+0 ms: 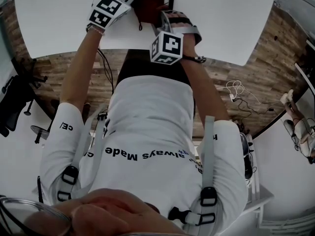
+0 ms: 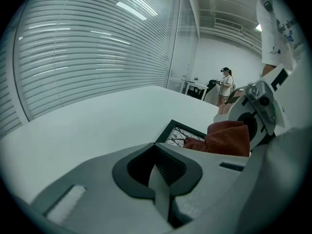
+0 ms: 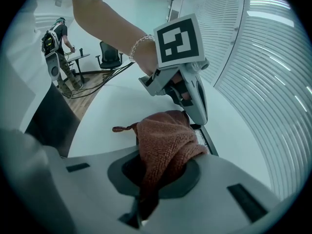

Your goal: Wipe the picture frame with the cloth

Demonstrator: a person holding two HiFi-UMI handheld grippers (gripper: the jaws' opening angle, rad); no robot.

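Right gripper [image 3: 146,199] is clamped on the brown cloth [image 3: 165,140], which lies over the picture frame [image 2: 178,133]. Left gripper [image 2: 163,189]: jaws together, empty, near the frame.

Table [image 1: 221,14]: bare white top, open to the right, the left and the far side.

Picture frame [image 2: 178,130] lies flat by the near edge. Cloth [image 3: 165,140] is bunched over its near part, clamped in the right gripper [image 3: 158,179].

Left gripper [image 3: 199,116] stands tip-down at the frame just beyond the cloth, jaws together, blocking the frame's left side. Only a narrow gap between the two grippers.

Off the table: cables [image 1: 238,90] on the floor at right, dark chair [image 1: 15,102] at left.
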